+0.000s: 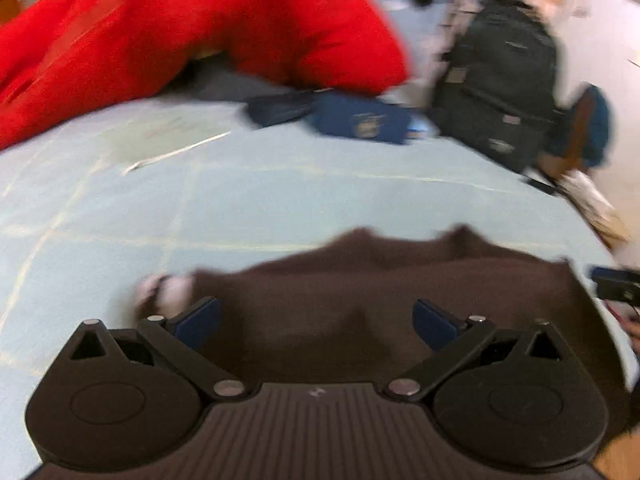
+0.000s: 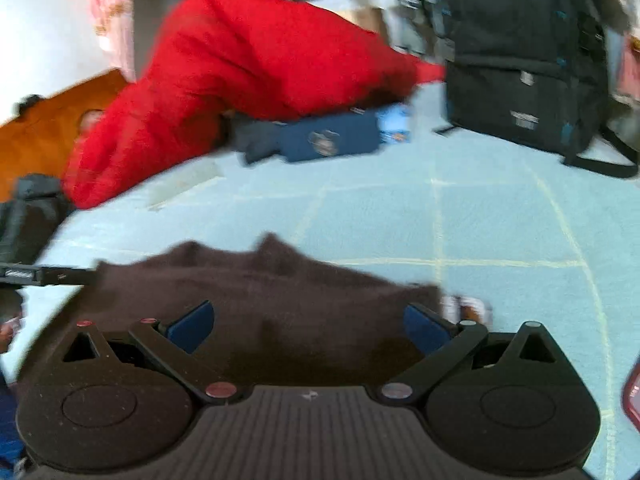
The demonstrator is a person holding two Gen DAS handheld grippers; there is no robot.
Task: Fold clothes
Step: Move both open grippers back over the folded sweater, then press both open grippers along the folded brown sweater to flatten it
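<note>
One dark brown knitted garment (image 1: 400, 300) is laid at the near edge of the light blue checked bed (image 1: 280, 200). The left gripper (image 1: 316, 320) and right gripper (image 2: 308, 320) are spread above it. One red garment (image 2: 248, 72) is at the far edge. No writing is legible.

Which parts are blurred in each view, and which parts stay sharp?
Left wrist view: the left gripper is sharp; the red garment and black backpack smear with motion. Right wrist view: the right gripper is sharp; the brown garment edges blur.
</note>
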